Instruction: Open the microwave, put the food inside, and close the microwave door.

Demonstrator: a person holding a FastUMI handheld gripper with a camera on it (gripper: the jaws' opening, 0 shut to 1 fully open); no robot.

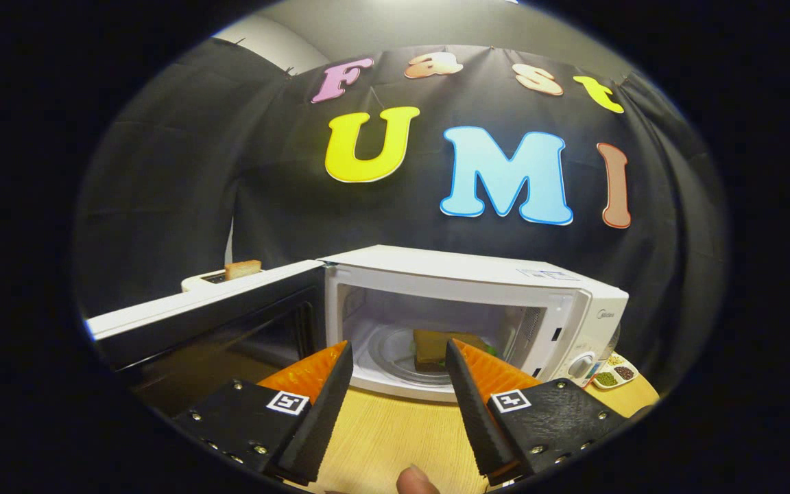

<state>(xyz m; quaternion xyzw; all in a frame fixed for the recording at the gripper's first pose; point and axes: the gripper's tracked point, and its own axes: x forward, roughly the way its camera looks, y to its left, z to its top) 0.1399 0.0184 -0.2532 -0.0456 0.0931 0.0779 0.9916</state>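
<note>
While the microwave (477, 302) stands on the wooden table (395, 432) with its door (210, 322) swung wide to the left, we hold the gripper (398, 357) just in front of the cavity, its fingers spread apart and empty. Beyond and between the fingertips, the sandwich (439, 346) sits inside on the glass turntable (395, 353). A toaster (220, 276) with a bread slice (243, 269) stands behind the door, and a small dish of beans (614, 375) sits right of the microwave. A fingertip (415, 480) shows below the fingers.
</note>
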